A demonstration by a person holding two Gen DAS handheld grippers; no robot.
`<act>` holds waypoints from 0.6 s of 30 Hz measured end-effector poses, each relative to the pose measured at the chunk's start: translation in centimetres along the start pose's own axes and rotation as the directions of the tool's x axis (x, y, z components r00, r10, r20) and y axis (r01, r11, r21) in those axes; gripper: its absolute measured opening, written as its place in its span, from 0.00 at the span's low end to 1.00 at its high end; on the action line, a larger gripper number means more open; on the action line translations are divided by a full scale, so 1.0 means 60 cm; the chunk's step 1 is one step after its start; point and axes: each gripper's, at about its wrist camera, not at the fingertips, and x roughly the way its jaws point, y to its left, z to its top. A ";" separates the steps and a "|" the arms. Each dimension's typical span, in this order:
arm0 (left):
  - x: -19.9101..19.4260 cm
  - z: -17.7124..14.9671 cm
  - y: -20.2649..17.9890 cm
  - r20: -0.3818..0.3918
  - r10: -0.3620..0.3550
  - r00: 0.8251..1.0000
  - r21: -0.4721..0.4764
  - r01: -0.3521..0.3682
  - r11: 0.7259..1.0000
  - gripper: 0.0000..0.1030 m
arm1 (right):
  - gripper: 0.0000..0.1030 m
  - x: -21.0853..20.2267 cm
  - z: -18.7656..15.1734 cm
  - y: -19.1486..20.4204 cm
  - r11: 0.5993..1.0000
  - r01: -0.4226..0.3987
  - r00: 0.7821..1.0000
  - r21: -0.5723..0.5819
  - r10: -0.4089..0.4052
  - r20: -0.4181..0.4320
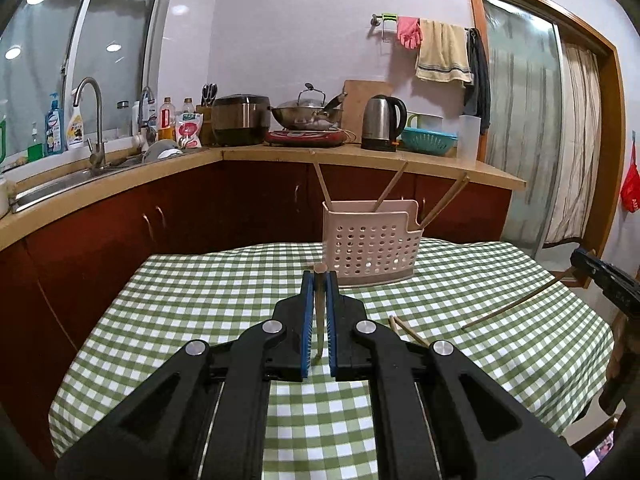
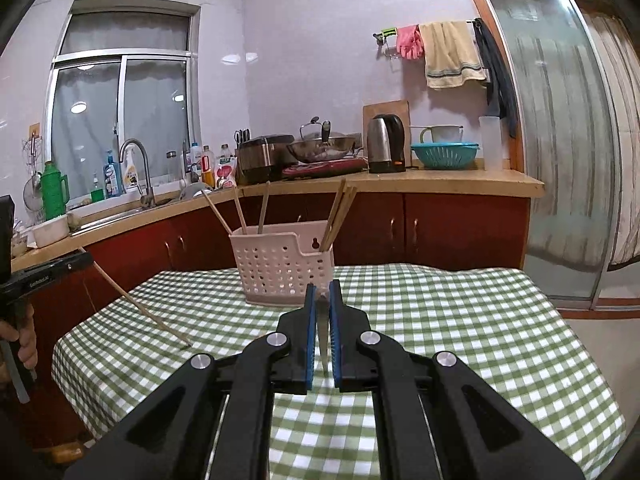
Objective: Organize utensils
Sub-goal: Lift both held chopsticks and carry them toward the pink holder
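A pale pink perforated utensil holder point(image 1: 370, 246) stands at the far side of the green checked table point(image 1: 200, 320) with several chopsticks in it; it also shows in the right wrist view point(image 2: 282, 266). My left gripper point(image 1: 319, 280) is shut on a chopstick point(image 1: 320, 316), held above the table in front of the holder. My right gripper point(image 2: 322, 292) is shut on a chopstick point(image 2: 323, 340), also in front of the holder. In the right wrist view the left gripper's chopstick point(image 2: 144, 310) slants down to the cloth. In the left wrist view the right gripper's chopstick point(image 1: 516, 306) does the same.
Two loose chopsticks point(image 1: 406, 330) lie on the cloth to the right of my left gripper. Behind the table runs a kitchen counter point(image 1: 360, 158) with sink, rice cooker, wok, kettle and teal colander. A glass door point(image 2: 560, 140) is at right.
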 end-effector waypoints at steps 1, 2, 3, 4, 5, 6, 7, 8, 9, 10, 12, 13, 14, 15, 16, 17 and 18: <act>0.004 0.003 0.000 0.001 0.000 1.000 0.004 0.000 1.000 0.06 | 0.07 0.007 0.006 0.001 1.000 -0.002 1.000 -0.002 0.002 0.000; 0.007 0.006 0.000 0.003 0.000 1.000 0.006 0.000 1.000 0.06 | 0.07 0.013 0.010 0.002 1.000 -0.005 1.000 -0.004 0.005 0.000; 0.011 0.009 -0.001 0.004 -0.002 1.000 0.007 0.002 1.000 0.06 | 0.07 0.018 0.013 0.003 1.000 -0.006 1.000 -0.005 0.006 -0.001; 0.016 0.014 -0.001 0.006 -0.004 1.000 0.008 0.003 1.000 0.06 | 0.07 0.025 0.017 0.004 1.000 -0.008 1.000 -0.008 0.008 0.004; 0.020 0.018 -0.002 0.008 -0.004 1.000 0.008 0.004 1.000 0.06 | 0.07 0.029 0.020 0.006 1.000 -0.009 1.000 -0.012 0.009 0.008; 0.025 0.022 -0.003 0.013 -0.005 1.000 0.011 0.005 1.000 0.06 | 0.07 0.033 0.024 0.007 1.000 -0.010 1.000 -0.014 0.010 0.011; 0.028 0.024 -0.003 0.015 -0.005 1.000 0.013 0.005 1.000 0.06 | 0.07 0.039 0.028 0.009 1.000 -0.012 1.000 -0.016 0.012 0.014; 0.032 0.027 -0.004 0.019 -0.007 1.000 0.013 0.007 1.000 0.06 | 0.07 0.044 0.033 0.011 1.000 -0.015 1.000 -0.016 0.015 0.014; 0.036 0.030 -0.004 0.021 -0.010 1.000 0.012 0.010 1.000 0.06 | 0.07 0.048 0.034 0.011 1.000 -0.020 1.000 -0.014 0.020 0.012; 0.041 0.034 -0.004 0.024 -0.013 1.000 0.010 0.012 1.000 0.06 | 0.07 0.053 0.037 0.013 1.000 -0.024 1.000 -0.014 0.024 0.011; 0.048 0.040 -0.001 0.025 -0.020 0.999 0.000 0.020 1.000 0.06 | 0.07 0.060 0.044 0.018 0.999 -0.026 1.000 -0.023 0.026 0.010; 0.050 0.043 0.000 0.026 -0.024 0.999 -0.003 0.024 1.000 0.06 | 0.07 0.062 0.047 0.020 0.999 -0.028 1.000 -0.024 0.028 0.009; 0.052 0.047 0.001 0.029 -0.030 0.999 -0.006 0.030 1.000 0.06 | 0.07 0.064 0.050 0.023 0.999 -0.030 0.999 -0.028 0.030 0.010; 0.053 0.052 0.001 0.034 -0.033 0.999 -0.007 0.033 0.999 0.06 | 0.07 0.066 0.054 0.026 0.999 -0.032 0.999 -0.036 0.032 0.011; 0.053 0.058 0.001 0.041 -0.035 0.999 -0.007 0.035 0.999 0.06 | 0.07 0.067 0.057 0.027 0.999 -0.033 0.999 -0.041 0.034 0.012; 0.053 0.062 0.000 0.047 -0.037 0.998 -0.007 0.038 0.999 0.06 | 0.07 0.068 0.061 0.029 0.998 -0.035 0.999 -0.044 0.036 0.013; 0.054 0.067 0.001 0.051 -0.041 0.998 -0.007 0.042 0.999 0.06 | 0.07 0.069 0.066 0.031 0.998 -0.040 0.999 -0.046 0.041 0.015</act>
